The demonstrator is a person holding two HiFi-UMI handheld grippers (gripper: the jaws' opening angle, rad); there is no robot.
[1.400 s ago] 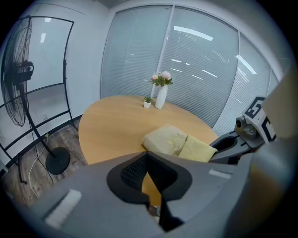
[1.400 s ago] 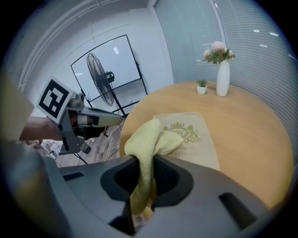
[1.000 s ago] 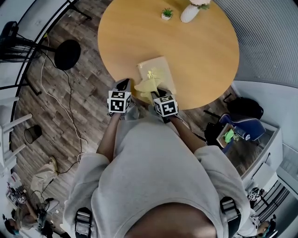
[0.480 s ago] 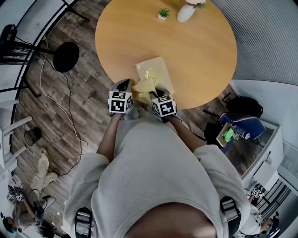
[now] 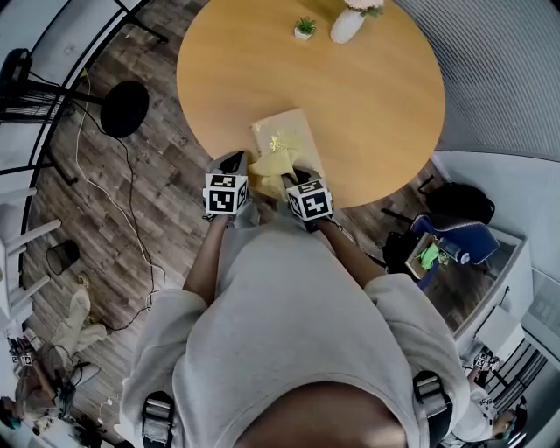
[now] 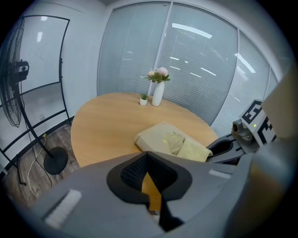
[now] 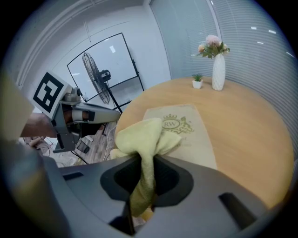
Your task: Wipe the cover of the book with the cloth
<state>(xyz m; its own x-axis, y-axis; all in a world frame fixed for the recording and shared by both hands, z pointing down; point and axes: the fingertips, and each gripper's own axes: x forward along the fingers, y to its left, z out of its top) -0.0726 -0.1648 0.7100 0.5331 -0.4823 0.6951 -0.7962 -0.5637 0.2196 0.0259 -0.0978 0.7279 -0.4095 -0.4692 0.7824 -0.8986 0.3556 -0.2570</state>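
Note:
A pale beige book [image 5: 287,138] with a gold crest [image 7: 178,124] lies at the near edge of the round wooden table [image 5: 367,96]. A yellow cloth [image 5: 273,164] rests bunched on the book's near end. My right gripper [image 7: 144,186] is shut on the cloth [image 7: 145,139], just at the table's near edge [image 5: 296,179]. My left gripper [image 5: 233,163] hovers left of the book, off the table's rim; its jaws are shut with nothing between them [image 6: 150,186]. The left gripper view shows the book [image 6: 158,135] and cloth [image 6: 191,149] ahead to the right.
A white vase of flowers [image 5: 348,21] and a small potted plant [image 5: 304,28] stand at the table's far side. A black fan base [image 5: 125,103] and cable lie on the wood floor to the left. Bags [image 5: 455,229] sit on the floor at the right.
Both grippers and the cloth hold nearly the same place; the head view has shifted slightly, so the table sits a little further left in view.

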